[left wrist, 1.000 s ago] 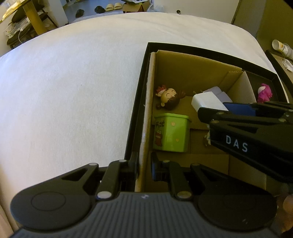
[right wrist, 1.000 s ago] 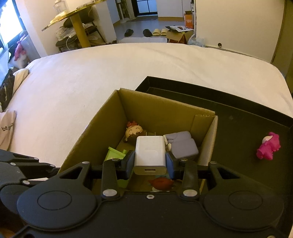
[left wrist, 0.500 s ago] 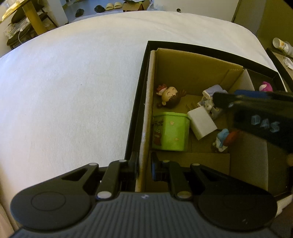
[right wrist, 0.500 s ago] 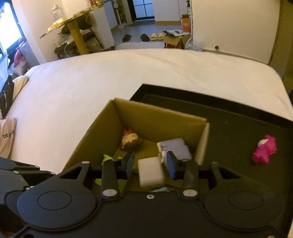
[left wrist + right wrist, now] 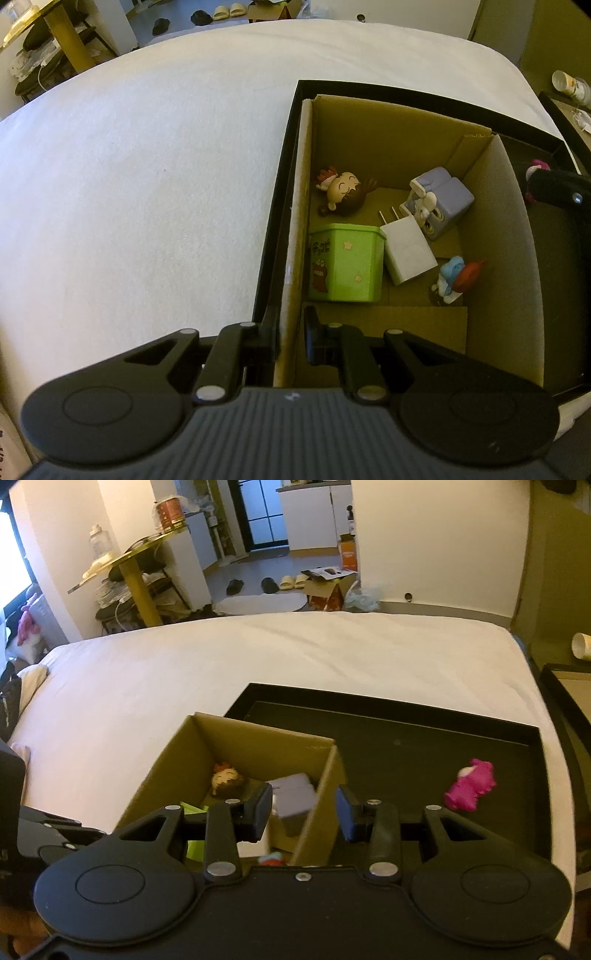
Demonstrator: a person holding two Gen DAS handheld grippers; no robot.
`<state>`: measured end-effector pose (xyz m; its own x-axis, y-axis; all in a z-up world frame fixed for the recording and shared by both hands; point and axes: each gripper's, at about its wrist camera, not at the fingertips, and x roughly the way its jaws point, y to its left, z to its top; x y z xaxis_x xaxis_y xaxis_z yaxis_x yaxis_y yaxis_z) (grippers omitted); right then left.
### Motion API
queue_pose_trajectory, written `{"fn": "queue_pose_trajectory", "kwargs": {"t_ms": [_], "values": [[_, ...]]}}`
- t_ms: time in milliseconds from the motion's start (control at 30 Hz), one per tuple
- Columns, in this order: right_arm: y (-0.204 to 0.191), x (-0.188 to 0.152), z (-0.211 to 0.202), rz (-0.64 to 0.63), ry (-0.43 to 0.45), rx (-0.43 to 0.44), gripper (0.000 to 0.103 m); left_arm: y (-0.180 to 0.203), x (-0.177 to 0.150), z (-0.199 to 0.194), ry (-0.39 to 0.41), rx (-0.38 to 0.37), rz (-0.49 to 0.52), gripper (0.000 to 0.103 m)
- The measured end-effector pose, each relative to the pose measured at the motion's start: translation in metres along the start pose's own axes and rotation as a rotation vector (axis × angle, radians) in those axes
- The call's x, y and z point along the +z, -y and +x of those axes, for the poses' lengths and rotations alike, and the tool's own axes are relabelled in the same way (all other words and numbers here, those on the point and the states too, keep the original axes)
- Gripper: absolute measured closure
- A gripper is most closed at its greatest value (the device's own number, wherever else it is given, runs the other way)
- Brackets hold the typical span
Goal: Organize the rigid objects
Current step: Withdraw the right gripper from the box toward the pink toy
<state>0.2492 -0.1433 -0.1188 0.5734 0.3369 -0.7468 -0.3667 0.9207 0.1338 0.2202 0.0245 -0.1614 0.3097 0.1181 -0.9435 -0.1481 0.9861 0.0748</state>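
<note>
White bed (image 5: 147, 184) carries a black tray (image 5: 406, 746); cardboard box (image 5: 369, 147) stands in its left end, charger (image 5: 408, 251) lying inside beside green tin (image 5: 345, 264). Left gripper (image 5: 290, 334) clamps the box wall. Right gripper (image 5: 303, 814) hangs open and empty above the box's right wall; pink toy (image 5: 469, 784) lies on the tray.

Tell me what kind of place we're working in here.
Probably a bedroom in a small flat. The cardboard box sits in a black tray on a bed with a white sheet; slippers lie on the floor beyond, near a doorway and a cluttered side table.
</note>
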Motion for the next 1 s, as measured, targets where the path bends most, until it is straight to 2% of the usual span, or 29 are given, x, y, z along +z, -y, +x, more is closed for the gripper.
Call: {"fn": "queue_pose_trajectory", "kwargs": {"t_ms": [333,667,833,1000], "values": [[0.024,-0.009,-0.014,0.014,0.014,-0.033,0.064,0.004,-0.001,0.001,-0.002,0.023,0.003,0.090],[0.052,-0.020,-0.010,0.057,0.010,-0.079,0.064,0.009,0.000,0.002,-0.003,0.050,0.017,0.090],[0.068,-0.024,-0.003,0.080,0.001,-0.113,0.058,0.014,0.000,0.003,-0.003,0.067,0.025,0.090],[0.083,-0.025,0.005,0.109,0.003,-0.134,0.047,0.017,0.000,0.005,-0.009,0.083,0.020,0.089]]}}
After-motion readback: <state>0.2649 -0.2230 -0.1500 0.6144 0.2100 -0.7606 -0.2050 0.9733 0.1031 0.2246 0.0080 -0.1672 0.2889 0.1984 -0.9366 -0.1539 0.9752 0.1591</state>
